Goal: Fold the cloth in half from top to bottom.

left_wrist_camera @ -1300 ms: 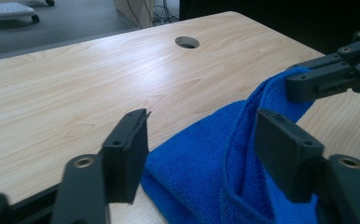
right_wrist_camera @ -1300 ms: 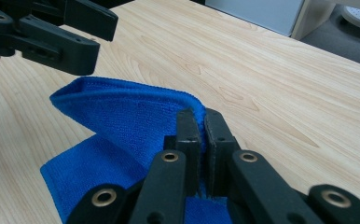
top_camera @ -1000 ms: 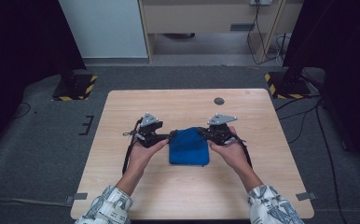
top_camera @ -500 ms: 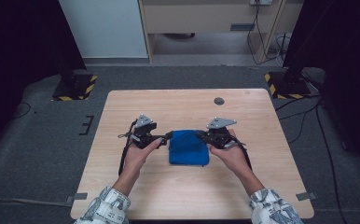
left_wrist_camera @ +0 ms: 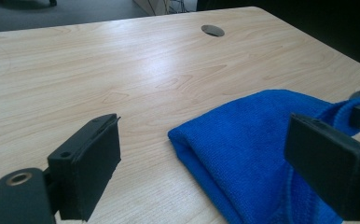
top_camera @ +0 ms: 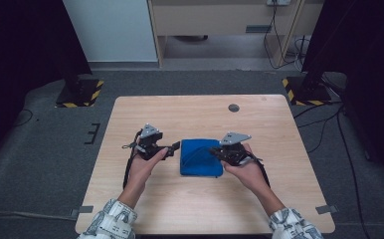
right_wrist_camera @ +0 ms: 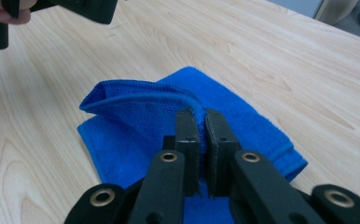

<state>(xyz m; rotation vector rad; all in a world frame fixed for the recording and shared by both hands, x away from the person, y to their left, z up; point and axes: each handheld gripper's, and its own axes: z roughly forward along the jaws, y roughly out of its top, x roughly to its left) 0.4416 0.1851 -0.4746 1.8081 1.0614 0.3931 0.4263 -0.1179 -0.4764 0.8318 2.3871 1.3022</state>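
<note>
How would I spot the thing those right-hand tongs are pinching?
Look at the wooden table, near its middle, between the person's two hands. There lies a folded blue cloth, with the right tongs shut on its raised top layer. It is the only soft, bright blue thing there.

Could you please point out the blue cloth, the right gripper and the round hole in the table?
blue cloth [top_camera: 200, 162]: high view, middle of its folded top.
right gripper [right_wrist_camera: 202, 122]: right gripper view, between the jaw tips clamping the cloth's edge.
round hole [top_camera: 234, 107]: high view, its centre.
</note>
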